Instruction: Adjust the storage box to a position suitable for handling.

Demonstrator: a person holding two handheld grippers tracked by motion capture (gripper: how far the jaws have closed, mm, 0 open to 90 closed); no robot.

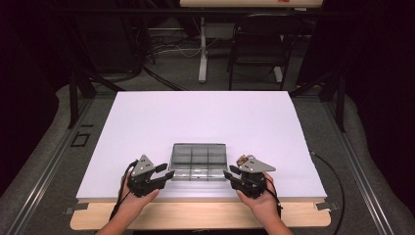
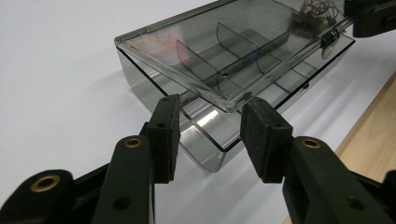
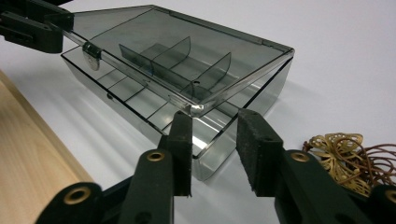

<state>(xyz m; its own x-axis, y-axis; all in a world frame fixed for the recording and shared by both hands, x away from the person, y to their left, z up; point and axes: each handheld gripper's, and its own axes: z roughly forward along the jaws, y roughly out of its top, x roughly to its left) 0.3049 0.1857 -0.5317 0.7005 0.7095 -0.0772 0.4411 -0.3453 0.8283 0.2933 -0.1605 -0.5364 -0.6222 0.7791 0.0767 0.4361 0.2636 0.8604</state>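
The smoky compartment box (image 1: pixel 198 162) sits near the table's (image 1: pixel 147 122) six o'clock edge, lid slightly raised. Both the left tongs (image 1: pixel 169 174) and right tongs (image 1: pixel 228 174) stand released at its front corners. Better to lift both corners evenly.

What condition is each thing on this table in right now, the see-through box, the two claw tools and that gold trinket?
Clear compartment box: on the white table, compartments look empty.
Box lid: raised at the near edge, not latched shut.
Left gripper: open, jaws either side of the lid's corner.
Right gripper: open, jaws at the lid's other front corner.
Gold butterfly ornament: lying loose on the table outside the box, on brown cord.
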